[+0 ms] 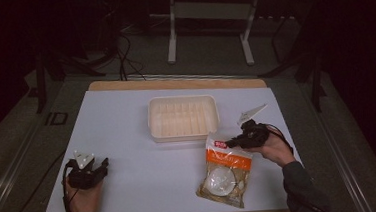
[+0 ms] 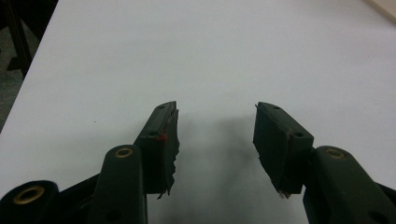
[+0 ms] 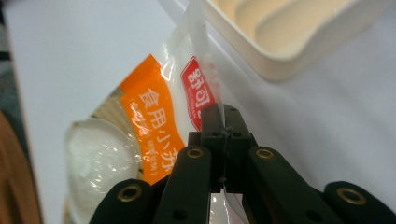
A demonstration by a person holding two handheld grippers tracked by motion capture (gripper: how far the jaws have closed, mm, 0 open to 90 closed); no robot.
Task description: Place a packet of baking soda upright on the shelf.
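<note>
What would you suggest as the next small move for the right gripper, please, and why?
Probably lift a little higher and carry toward the cream ribbed plastic tray. The right gripper is shut on the top edge of the clear plastic food bag with the orange label, whose bottom looks to be still on the white table; the tray sits just beyond.

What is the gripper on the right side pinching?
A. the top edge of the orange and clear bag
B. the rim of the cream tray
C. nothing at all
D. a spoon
A: in the right gripper view the right gripper is clamped shut on the clear top edge of the bag, while the cream tray lies apart, behind it.
</note>
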